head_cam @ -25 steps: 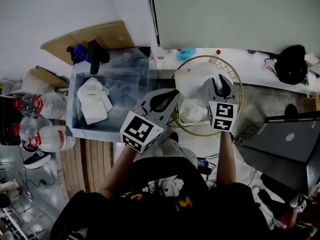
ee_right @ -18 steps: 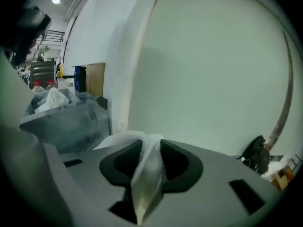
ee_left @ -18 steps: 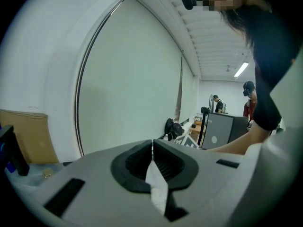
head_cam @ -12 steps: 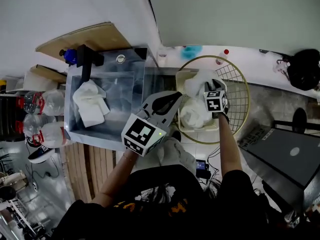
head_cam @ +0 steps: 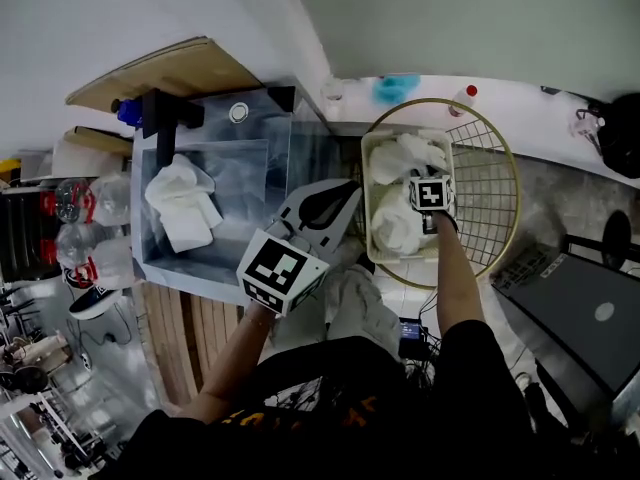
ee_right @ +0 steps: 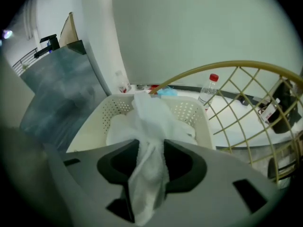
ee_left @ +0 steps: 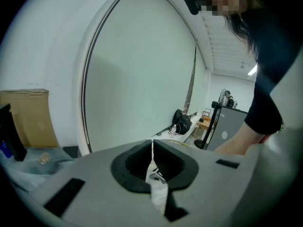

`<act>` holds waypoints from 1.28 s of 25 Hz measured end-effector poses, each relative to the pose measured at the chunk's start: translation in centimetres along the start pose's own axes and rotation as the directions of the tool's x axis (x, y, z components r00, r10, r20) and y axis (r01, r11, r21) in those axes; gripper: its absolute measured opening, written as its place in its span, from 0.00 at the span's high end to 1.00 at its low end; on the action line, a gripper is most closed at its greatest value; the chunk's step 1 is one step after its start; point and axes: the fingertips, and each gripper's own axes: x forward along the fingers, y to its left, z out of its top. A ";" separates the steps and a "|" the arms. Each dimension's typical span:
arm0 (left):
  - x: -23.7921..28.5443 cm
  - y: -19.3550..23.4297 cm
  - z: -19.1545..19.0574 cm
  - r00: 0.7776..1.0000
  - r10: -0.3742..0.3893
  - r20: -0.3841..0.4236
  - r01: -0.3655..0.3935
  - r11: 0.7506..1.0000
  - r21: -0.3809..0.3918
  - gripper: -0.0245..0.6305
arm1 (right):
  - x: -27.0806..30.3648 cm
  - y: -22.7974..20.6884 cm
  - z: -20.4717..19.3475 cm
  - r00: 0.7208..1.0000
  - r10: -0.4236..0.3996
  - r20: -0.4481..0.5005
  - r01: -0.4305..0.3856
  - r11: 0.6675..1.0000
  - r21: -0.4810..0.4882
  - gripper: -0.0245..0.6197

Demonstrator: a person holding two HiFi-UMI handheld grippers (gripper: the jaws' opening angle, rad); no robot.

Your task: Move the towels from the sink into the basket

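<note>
Your right gripper [ee_right: 151,142] is down inside the basket [head_cam: 366,198], right of centre in the head view. The held towel [ee_right: 151,111] runs as a bunched strip between the jaws. They have just been opening and stand narrow, pads against the cloth on both sides. The strip's far end drapes onto the towel pile [head_cam: 395,223] in the basket. The sink towel [head_cam: 183,203] lies crumpled in the left half of the sink [head_cam: 250,163], left of centre, well apart from both grippers. Left gripper [ee_left: 152,142]: jaws closed tip to tip, nothing pinched at the tips. A pale scrap sits in the hollow behind them; what it is can't be told. From above, the right jaws are hidden under the marker cube [head_cam: 430,194], and both your hands are covered by the gripper bodies. The basket sits inside a gold wire frame [head_cam: 500,168]. Your right forearm reaches straight up-frame, gripper tipped steeply down. Your left forearm slants toward the upper right, its gripper hovering between sink and basket.
</note>
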 end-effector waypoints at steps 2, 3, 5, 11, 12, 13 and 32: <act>-0.1 0.1 0.0 1.000 0.001 0.000 -0.001 1.000 0.000 0.95 | -0.2 0.2 0.2 1.000 0.012 0.009 -0.012 1.000 0.027 0.67; -0.1 0.0 0.1 1.000 0.000 0.003 0.000 1.000 0.001 0.95 | -0.7 0.3 0.4 1.000 0.021 0.020 -0.022 0.999 0.038 0.62; -0.4 -0.3 0.4 1.000 -0.004 0.012 0.004 1.000 0.004 0.95 | -2.0 0.6 1.0 0.997 0.041 0.058 -0.044 0.998 0.052 0.55; -1.7 -1.7 1.5 0.999 -0.013 0.047 0.012 1.000 0.013 0.95 | -10.1 0.8 4.9 0.952 0.041 0.303 -0.082 0.989 0.125 0.69; -2.0 -1.9 1.6 0.999 -0.012 0.053 0.011 1.000 0.014 0.95 | -11.7 1.1 5.6 0.938 0.044 0.343 -0.093 0.988 0.126 0.71; -2.3 -2.0 1.6 0.998 -0.009 0.059 0.008 1.000 0.013 0.95 | -13.3 1.6 6.3 0.923 0.050 0.381 -0.104 0.987 0.123 0.72; -15.9 -0.5 0.1 0.975 0.150 0.163 -0.141 0.988 -0.064 0.95 | -35.8 22.1 13.0 0.635 0.366 0.680 -0.306 0.928 -0.214 0.81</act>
